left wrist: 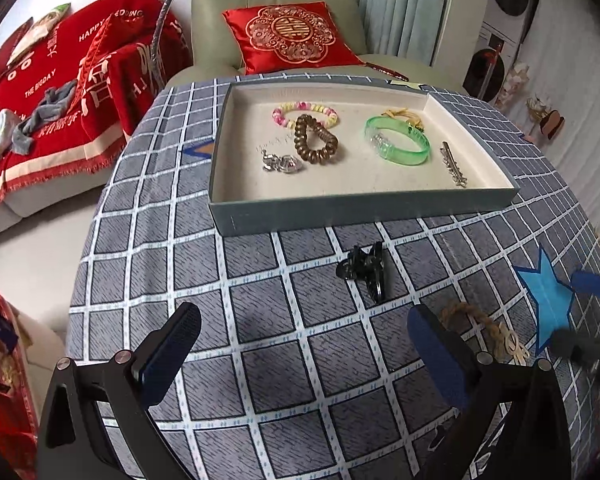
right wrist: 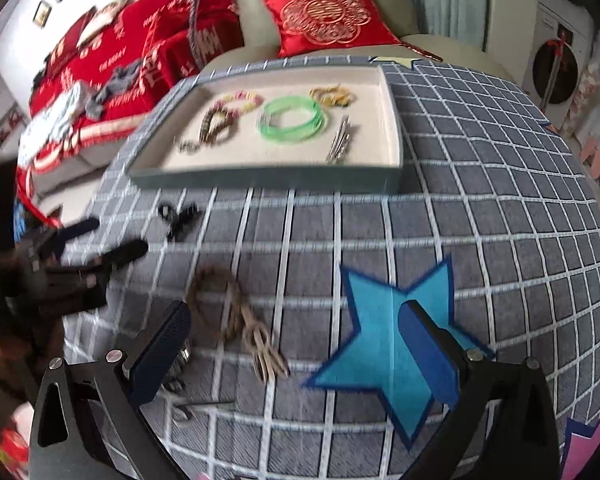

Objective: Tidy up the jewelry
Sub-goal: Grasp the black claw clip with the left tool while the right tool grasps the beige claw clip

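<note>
Checked tabletop (left wrist: 260,360): near the tray (left wrist: 364,210), a black claw clip (left wrist: 366,270), light, rigid, slippery; pinch its spine. Left tool (left wrist: 304,344) gapes empty.

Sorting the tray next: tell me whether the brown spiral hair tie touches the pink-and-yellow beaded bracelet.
Touching: the left wrist view shows the brown spiral hair tie overlapping the pink-and-yellow beaded bracelet's near edge.

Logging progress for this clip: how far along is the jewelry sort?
Mostly done: the tray already holds a beaded bracelet, coil hair tie, green bangle, silver clip and other small pieces. Nothing in hand: left gripper and right gripper are both open and empty. Left: black claw clip and braided cord on the tablecloth.
</note>
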